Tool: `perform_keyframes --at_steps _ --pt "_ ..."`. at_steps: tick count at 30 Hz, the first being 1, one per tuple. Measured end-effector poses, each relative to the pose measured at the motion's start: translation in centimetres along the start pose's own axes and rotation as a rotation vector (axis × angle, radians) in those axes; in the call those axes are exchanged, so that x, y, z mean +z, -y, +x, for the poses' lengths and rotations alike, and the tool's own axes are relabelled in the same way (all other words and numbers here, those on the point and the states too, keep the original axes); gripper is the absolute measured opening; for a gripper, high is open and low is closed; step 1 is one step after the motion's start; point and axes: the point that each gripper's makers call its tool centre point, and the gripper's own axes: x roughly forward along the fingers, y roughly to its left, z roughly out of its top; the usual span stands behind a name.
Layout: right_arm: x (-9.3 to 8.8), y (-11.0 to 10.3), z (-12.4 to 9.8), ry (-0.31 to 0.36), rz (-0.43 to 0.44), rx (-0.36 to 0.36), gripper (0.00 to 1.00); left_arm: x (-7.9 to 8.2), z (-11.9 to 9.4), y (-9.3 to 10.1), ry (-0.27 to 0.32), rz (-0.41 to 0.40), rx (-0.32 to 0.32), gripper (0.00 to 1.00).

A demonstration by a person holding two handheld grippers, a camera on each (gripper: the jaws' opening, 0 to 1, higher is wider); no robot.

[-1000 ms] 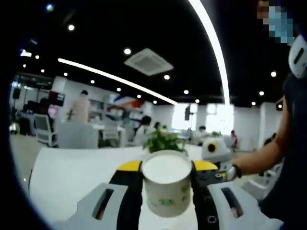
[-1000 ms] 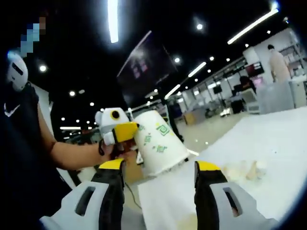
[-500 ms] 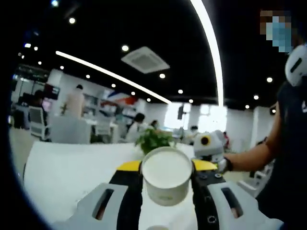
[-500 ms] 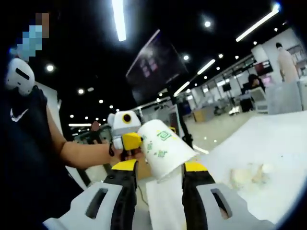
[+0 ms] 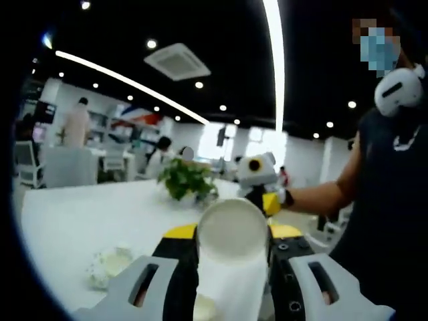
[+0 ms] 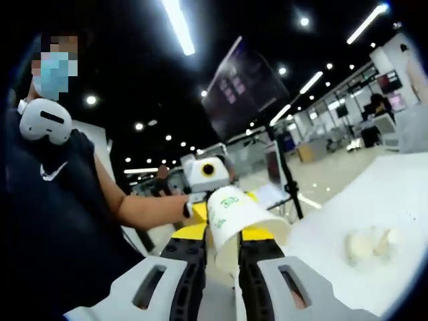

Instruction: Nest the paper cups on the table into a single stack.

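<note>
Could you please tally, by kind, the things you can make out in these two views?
Paper cup: 1, held between the jaws
Pale crumpled lump on the table, too blurred to name: 1
Leafy plant: 1
Grippers: 2, the left gripper and the right gripper
Total: 5

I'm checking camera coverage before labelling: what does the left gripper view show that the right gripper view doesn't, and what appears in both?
Left gripper view: the open mouth of the paper cup between the left gripper jaws, a potted plant on the white table, and a ceiling vent.

Right gripper view: the cup's printed outer wall between the right gripper jaws, and a dark screen on a stand.

Both: the table, a crumpled pale object lying on it, ceiling lights, and the person's masked figure.
</note>
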Motion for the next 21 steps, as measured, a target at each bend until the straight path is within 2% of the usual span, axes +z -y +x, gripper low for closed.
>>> perform_keyframes --at_steps 6,14,18,21 --pt "-0.2 -0.6 0.3 -0.019 -0.019 0.025 0.05 -0.3 0.3 0.3 -0.026 0.023 -0.016 0.38" --pt "0.5 -1.3 0.2 -0.02 -0.039 0.043 0.0 -0.6 0.4 0.4 -0.052 0.04 -0.016 0.38" --pt "1.1 -1.5 0.1 -0.026 -0.068 0.039 0.0 -0.3 0.3 0.0 -0.056 0.045 0.015 0.37" --pt "1.6 -1.3 0.0 -0.046 -0.067 0.027 0.0 -0.1 0.1 -1.1 -0.056 0.051 0.077 0.47"
